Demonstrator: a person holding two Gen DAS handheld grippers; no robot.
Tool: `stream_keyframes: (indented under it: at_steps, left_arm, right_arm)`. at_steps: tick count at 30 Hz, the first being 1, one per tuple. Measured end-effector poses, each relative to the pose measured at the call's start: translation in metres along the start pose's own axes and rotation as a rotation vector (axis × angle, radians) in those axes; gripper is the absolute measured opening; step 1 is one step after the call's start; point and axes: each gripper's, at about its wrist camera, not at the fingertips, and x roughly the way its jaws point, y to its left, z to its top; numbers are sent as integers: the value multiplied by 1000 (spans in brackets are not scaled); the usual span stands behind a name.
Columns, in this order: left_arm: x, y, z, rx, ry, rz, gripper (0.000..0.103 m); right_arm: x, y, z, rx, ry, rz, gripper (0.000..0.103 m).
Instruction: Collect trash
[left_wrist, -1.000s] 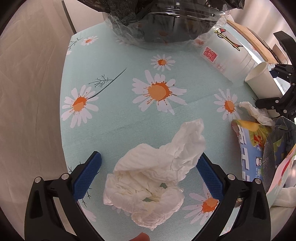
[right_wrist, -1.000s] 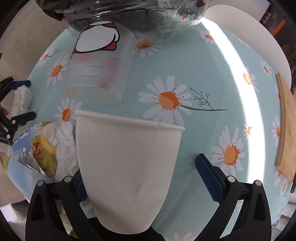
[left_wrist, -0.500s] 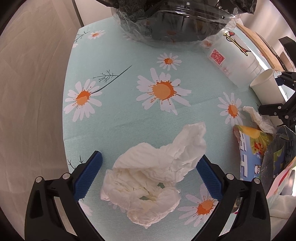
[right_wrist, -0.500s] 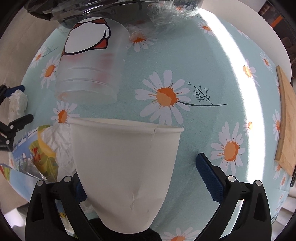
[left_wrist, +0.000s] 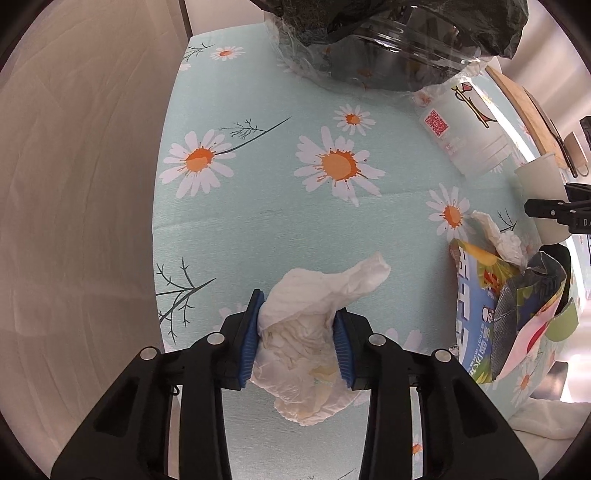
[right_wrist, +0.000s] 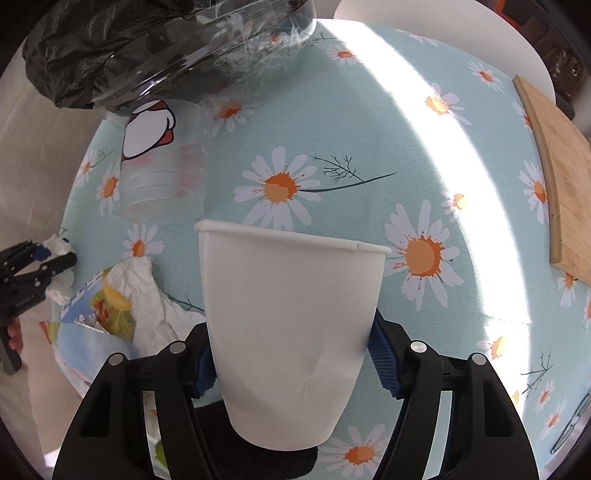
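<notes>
A crumpled white tissue (left_wrist: 314, 302) sits between the blue pads of my left gripper (left_wrist: 298, 343). The jaws are closing and both pads press into it, just above the daisy tablecloth (left_wrist: 258, 206). A white paper cup (right_wrist: 291, 295) stands upright between the pads of my right gripper (right_wrist: 293, 367). Those jaws are closing too, and the pads touch its sides. The black-bagged trash bin (left_wrist: 388, 44) (right_wrist: 129, 48) stands at the far edge of the table. In the right wrist view the left gripper (right_wrist: 33, 266) shows at the left edge with its tissue.
A clear plastic cup (right_wrist: 162, 177) (left_wrist: 465, 133) lies on its side near the bin. Colourful snack wrappers (left_wrist: 498, 317) (right_wrist: 107, 306) and a second tissue (left_wrist: 498, 236) lie between the grippers. A wooden board (right_wrist: 561, 184) lies at the right edge. The table edge (left_wrist: 159, 221) drops off at the left.
Both grippers' jaws have closed in, the left onto the tissue and the right onto the paper cup. The right gripper has shifted to the right of the plastic cup.
</notes>
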Motion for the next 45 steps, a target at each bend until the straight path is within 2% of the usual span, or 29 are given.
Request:
stream_keyframes:
  at_steps: [12, 19, 22, 32, 40, 45]
  left_arm:
    - [-59, 6, -2, -28, -87, 69, 36]
    - [-99, 4, 19, -67, -167, 50, 36]
    - [-119, 4, 26, -49, -197, 74, 36]
    - [-181, 8, 72, -37, -308, 72, 36]
    - [-203, -8, 109, 34, -346, 83, 36]
    - [-208, -19, 133, 69, -376, 30, 36]
  right_arm:
    - [-57, -39, -20, 24, -139, -20, 63]
    - [-90, -57, -20, 53, -226, -24, 63]
    - [-112, -68, -18, 57, -279, -30, 63]
    - [-189, -82, 3, 38, -449, -100, 63]
    - [-239, -70, 26, 25, -560, -66, 63]
    - [-258, -52, 44, 0, -610, -53, 64]
